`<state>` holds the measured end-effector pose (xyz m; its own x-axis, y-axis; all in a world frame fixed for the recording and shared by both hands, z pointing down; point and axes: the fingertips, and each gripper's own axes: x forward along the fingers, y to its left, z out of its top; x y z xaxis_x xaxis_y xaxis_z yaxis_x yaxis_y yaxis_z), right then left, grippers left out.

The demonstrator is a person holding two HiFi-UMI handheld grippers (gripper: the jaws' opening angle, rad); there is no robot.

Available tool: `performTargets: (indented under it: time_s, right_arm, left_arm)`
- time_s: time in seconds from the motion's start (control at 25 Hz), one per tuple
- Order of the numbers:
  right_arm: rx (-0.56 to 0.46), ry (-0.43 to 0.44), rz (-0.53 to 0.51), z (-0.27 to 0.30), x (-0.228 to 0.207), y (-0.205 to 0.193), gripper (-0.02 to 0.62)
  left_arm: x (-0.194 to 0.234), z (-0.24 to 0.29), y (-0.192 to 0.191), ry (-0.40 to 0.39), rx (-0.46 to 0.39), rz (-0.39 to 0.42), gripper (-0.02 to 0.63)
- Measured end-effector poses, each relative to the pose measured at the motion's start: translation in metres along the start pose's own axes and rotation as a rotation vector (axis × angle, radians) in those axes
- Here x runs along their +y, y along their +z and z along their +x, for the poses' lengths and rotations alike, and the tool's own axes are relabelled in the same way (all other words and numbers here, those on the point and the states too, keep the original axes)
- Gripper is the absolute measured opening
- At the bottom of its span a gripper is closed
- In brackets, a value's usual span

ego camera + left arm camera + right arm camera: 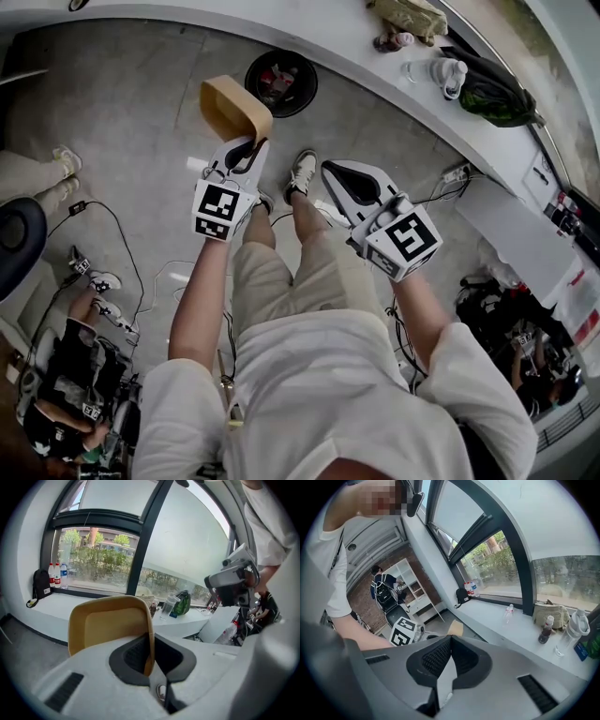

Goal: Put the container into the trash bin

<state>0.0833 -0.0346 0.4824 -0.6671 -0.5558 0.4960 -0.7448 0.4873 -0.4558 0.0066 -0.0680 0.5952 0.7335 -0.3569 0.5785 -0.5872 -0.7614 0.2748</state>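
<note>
1. Two grippers are showing in the head view; the left gripper [246,150] is reaching out ahead of the person, its jaws clamped on the near wall of a tan, shallow, round-cornered container [230,105]; the left gripper view is showing one pad inside that wall and one outside.
2. The container is hanging in the air, standing up on edge from the jaws and touching nothing else; in the head view it is lying just left of the bin and a little nearer, not yet over the opening.
3. A black, round trash bin [314,84] is standing on the grey floor at the foot of a white curved counter [375,84]; some rubbish is already lying inside it.
4. The right gripper [330,171] is hanging to the right, well apart from the container; its jaws are pressed together with nothing between them, so it appears to be taking no part.
5. The step in hand is, by my reading, the carry to the bin; the grasp is made and the drop is not yet done.
6. The next move is calling for the left gripper to go farther and to the right until the container is over the bin's mouth, then for the jaws to part; the container is looking wide against that mouth, so centring it, or tipping it in edge first, should be keeping it off the rim.
</note>
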Motion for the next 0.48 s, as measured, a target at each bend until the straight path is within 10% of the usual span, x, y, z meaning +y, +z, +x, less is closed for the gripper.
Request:
performTargets:
  time_s: [0.48]
  right_arm:
    - [0.005,0.007,0.047,0.016,-0.026,-0.016,0.003]
  left_arm:
    - [0.018,0.059,-0.073,-0.057,0.246,0.039,0.025]
